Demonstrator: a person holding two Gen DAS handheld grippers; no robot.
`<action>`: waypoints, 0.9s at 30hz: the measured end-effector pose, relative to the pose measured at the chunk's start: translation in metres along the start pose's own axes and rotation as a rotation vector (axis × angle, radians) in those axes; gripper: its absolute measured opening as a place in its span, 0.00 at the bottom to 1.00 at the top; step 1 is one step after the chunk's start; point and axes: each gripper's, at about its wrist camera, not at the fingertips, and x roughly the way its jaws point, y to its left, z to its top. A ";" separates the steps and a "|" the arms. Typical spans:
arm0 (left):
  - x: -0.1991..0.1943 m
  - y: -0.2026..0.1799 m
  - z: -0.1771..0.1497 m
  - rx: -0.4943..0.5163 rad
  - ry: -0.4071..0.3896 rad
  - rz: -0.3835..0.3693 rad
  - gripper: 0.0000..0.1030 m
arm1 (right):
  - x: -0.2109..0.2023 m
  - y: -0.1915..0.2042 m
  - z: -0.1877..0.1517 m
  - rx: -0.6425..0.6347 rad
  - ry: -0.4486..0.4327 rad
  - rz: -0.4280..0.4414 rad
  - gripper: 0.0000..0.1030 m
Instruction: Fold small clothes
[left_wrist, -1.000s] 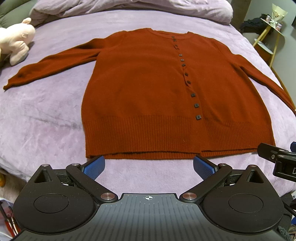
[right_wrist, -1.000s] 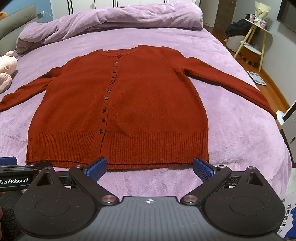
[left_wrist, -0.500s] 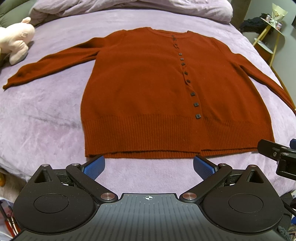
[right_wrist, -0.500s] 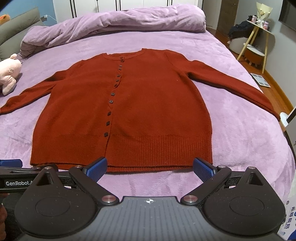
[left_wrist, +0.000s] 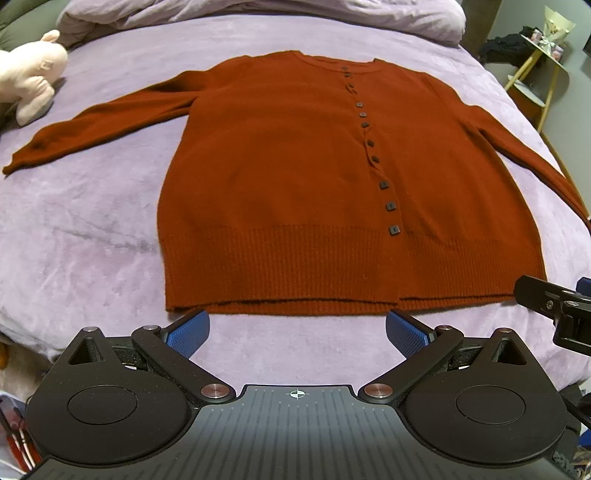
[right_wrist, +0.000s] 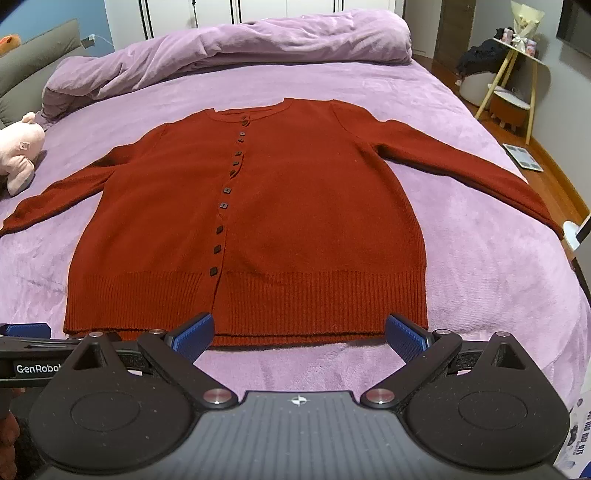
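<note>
Left gripper (left_wrist: 297, 328) and right gripper (right_wrist: 300, 334) both spread wide, grasping nothing, just short of rust cardigan (left_wrist: 295, 177) hem at 12 o'clock, flat and buttoned on purple bed (right_wrist: 498, 258), plush toy (left_wrist: 29, 79) at 10 o'clock.

A rust-red cardigan (right_wrist: 258, 221) lies flat and buttoned on the purple bedspread (right_wrist: 480, 277), sleeves spread left and right. The right gripper (right_wrist: 299, 334) hovers at the near hem, blue fingers wide apart. A pink plush toy (right_wrist: 18, 155) sits far left.
</note>
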 end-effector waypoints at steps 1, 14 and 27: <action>0.000 0.000 0.000 0.001 0.000 0.001 1.00 | 0.001 0.000 0.000 0.001 0.001 0.002 0.96; 0.007 -0.002 0.004 -0.004 0.012 -0.009 1.00 | 0.009 -0.005 0.002 0.017 0.017 0.026 0.96; 0.024 0.010 0.048 -0.047 -0.133 -0.089 1.00 | 0.028 -0.127 0.011 0.343 -0.429 0.191 0.96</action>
